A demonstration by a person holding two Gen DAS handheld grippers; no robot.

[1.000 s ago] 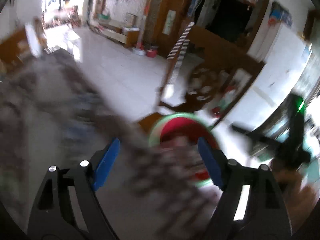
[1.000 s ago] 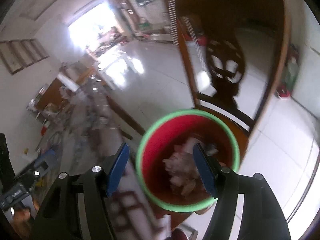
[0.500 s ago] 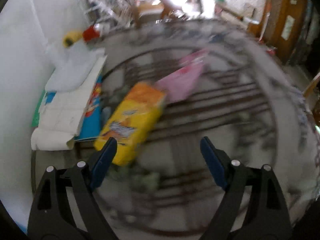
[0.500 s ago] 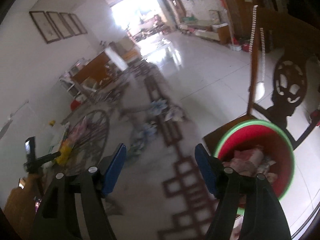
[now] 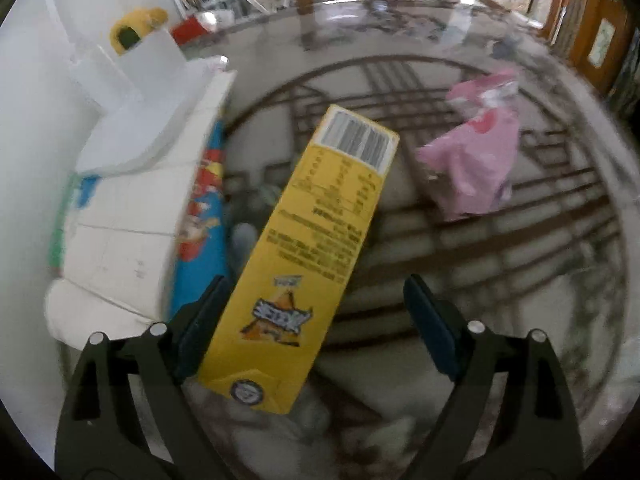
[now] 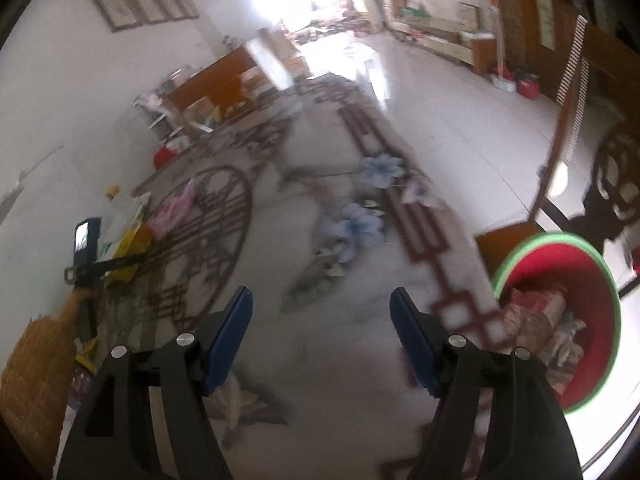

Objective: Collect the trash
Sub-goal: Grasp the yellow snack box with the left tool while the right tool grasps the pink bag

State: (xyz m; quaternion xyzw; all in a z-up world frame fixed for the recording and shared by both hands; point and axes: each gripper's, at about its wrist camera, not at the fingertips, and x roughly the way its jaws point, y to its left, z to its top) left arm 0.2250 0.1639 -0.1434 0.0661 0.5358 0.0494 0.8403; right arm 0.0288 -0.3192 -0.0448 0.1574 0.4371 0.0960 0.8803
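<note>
Left gripper (image 5: 312, 328): we see its fingers spread wide and opening more; the near end of the yellow box (image 5: 304, 248) lies between them, its left edge just beside the left finger (image 5: 200, 328). We cannot tell if that finger touches it; the right one stands well apart.
Yellow box: it lies flat on the bench (image 5: 520, 280), barcode end away from us.
Pink bag (image 5: 476, 164): on the bench, to the right of the box and apart from it.
Papers (image 5: 132, 208): a white stack on a blue booklet, left of the box, by the wall.
Right gripper (image 6: 322, 344): fingers spread, nothing between them, over the patterned bench.
Bin (image 6: 560, 320): red with green rim, already holding trash, at the right beside a dark chair (image 6: 612, 184).
</note>
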